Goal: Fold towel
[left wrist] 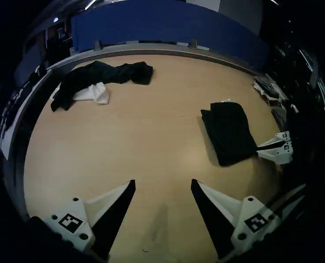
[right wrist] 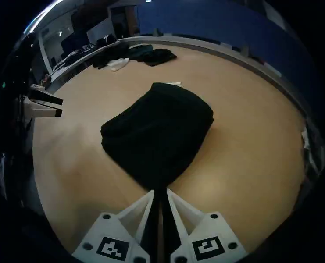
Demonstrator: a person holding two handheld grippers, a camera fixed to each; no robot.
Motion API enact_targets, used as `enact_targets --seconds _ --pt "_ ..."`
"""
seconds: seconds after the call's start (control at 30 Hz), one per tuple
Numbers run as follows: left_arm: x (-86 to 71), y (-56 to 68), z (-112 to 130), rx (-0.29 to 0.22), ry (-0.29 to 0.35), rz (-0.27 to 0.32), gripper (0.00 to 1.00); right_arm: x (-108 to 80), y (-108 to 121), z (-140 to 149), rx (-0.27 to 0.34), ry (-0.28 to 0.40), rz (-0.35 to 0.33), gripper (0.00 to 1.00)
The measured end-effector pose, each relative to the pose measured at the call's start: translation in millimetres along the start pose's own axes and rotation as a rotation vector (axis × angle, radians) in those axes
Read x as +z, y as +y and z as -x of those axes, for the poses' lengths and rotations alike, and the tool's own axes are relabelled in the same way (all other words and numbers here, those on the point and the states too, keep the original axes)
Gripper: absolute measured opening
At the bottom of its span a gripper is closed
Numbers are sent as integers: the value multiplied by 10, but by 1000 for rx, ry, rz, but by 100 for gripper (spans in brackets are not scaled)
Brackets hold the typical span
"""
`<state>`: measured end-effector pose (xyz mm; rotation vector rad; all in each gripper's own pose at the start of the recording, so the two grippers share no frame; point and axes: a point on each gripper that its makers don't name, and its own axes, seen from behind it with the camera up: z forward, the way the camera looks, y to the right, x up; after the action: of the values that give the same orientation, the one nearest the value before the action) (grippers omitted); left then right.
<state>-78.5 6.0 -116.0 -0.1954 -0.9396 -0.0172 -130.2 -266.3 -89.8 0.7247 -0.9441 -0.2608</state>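
Note:
A black towel [left wrist: 229,131] lies folded into a thick rectangle on the wooden table [left wrist: 153,122]. In the right gripper view the black towel [right wrist: 158,131] bulks just ahead of my right gripper [right wrist: 160,191], whose fingers are closed together on its near corner. In the left gripper view the right gripper [left wrist: 258,147] meets the towel's right edge. My left gripper [left wrist: 162,181] hovers open over bare table, well to the left of the towel, with nothing between its fingers. The left gripper [right wrist: 59,107] also appears at the left of the right gripper view.
A heap of dark clothes [left wrist: 103,75] with a white cloth [left wrist: 94,93] lies at the table's far left; the heap of dark clothes [right wrist: 136,53] is seen far off. A blue partition [left wrist: 162,24] runs behind the table. More folded cloth [left wrist: 267,87] sits at the right edge.

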Motion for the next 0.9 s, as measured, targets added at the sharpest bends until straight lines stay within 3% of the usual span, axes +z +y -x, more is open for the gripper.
enact_targets --seconds 0.27,0.47,0.9 --pt "-20 -2 -13 0 6 -1 94 -87 3 -96 5 29 6 2" --pt "-45 -1 -52 -3 12 -3 94 -272 27 -308 -9 81 11 2" --pt "-90 21 -168 -8 38 -1 94 -994 168 -1055 -42 252 45 2"
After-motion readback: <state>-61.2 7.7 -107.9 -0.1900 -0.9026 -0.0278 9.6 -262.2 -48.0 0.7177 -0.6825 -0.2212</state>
